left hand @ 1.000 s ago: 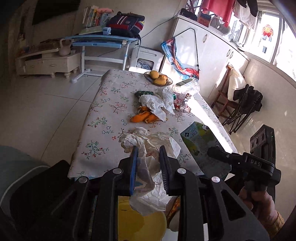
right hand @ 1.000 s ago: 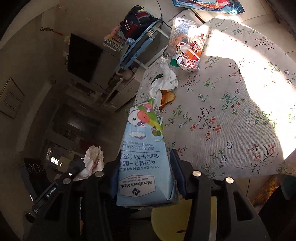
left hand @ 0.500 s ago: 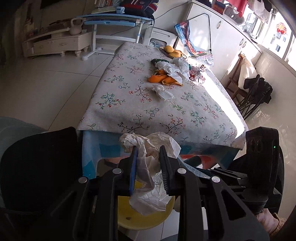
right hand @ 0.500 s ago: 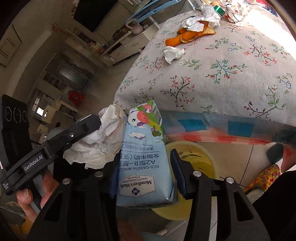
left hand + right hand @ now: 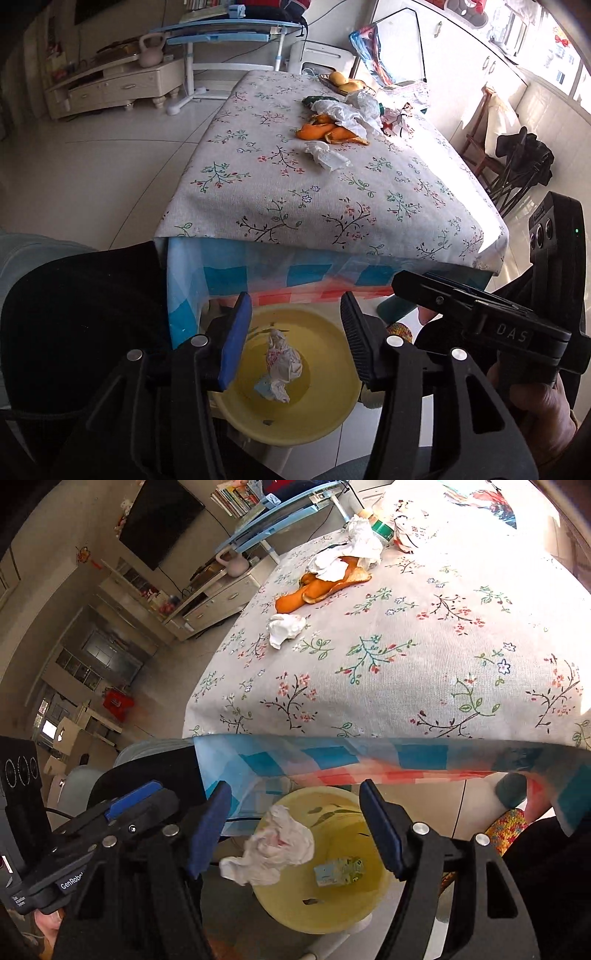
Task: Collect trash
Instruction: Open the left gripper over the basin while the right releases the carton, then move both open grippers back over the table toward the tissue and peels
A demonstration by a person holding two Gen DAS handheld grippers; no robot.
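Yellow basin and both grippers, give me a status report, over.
Left gripper and right gripper: jaws opening, nothing between them. Crumpled wrapper and milk carton at the yellow basin. Tissue and orange peel remain on table. Nothing blocking.

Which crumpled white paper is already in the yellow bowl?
The wad in the bowl under both claws. The small one and the big one lie on the table.
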